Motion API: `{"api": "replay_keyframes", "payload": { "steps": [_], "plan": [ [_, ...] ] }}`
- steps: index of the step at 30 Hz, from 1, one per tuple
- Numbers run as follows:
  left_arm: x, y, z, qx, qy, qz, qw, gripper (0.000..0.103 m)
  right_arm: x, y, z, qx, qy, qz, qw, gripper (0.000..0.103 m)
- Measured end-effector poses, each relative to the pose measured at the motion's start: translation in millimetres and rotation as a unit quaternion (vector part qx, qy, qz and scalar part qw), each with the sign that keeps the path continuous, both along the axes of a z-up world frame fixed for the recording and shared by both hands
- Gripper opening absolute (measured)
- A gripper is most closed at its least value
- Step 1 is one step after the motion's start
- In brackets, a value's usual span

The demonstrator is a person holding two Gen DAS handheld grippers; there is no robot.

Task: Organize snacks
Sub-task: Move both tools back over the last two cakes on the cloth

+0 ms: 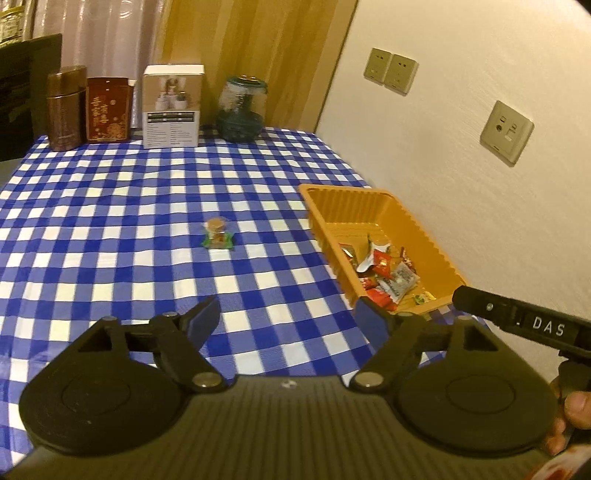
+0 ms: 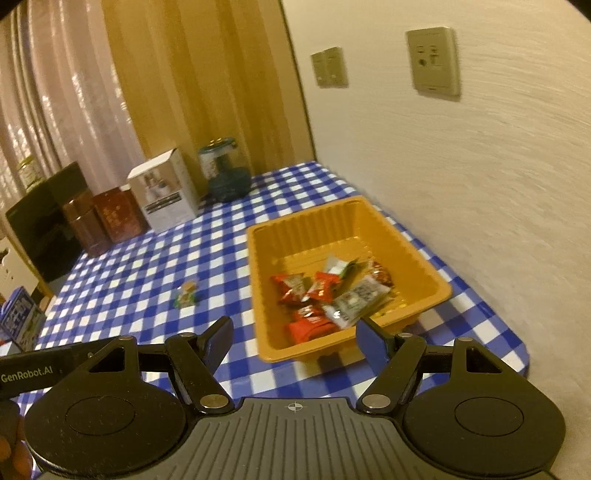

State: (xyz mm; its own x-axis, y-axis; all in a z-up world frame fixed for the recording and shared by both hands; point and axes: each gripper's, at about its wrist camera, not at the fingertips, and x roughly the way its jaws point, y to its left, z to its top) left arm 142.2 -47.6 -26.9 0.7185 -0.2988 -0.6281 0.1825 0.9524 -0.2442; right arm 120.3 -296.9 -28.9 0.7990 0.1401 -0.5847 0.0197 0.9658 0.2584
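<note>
On the checked surface (image 1: pixel 110 221), one snack (image 1: pixel 218 236) remains outside the orange tray (image 2: pixel 406 236) of wrapped snacks (image 2: pixel 332 295); both grippers' jaws released, empty.

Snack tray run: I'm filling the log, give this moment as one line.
left gripper open | right gripper open | orange tray holds packets | one snack on tablecloth

Both wrist views look forward, sharing the orange tray (image 1: pixel 413 225) (image 2: pixel 369 221).

I see a cream textured wall (image 1: pixel 461 92) with beige sockets (image 1: pixel 506 133). Wooden panel (image 1: pixel 258 44), pale curtains (image 1: pixel 107 33), blue-checked table (image 1: pixel 129 206).
</note>
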Motion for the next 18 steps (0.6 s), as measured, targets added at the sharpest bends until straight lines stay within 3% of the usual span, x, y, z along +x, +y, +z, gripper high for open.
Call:
{"api": "replay_keyframes", "payload": {
  "steps": [7,18],
  "plan": [
    [-7,30,-4,-0.001,0.0,0.022,0.9998,0.089,3,27,-5,-0.005,0.004,0.026,1.0,0.073],
    [-3,70,-15,0.013,0.007,0.064,0.9979,0.09,15,55,-9,-0.007,0.006,0.057,0.998,0.073]
  ]
}}
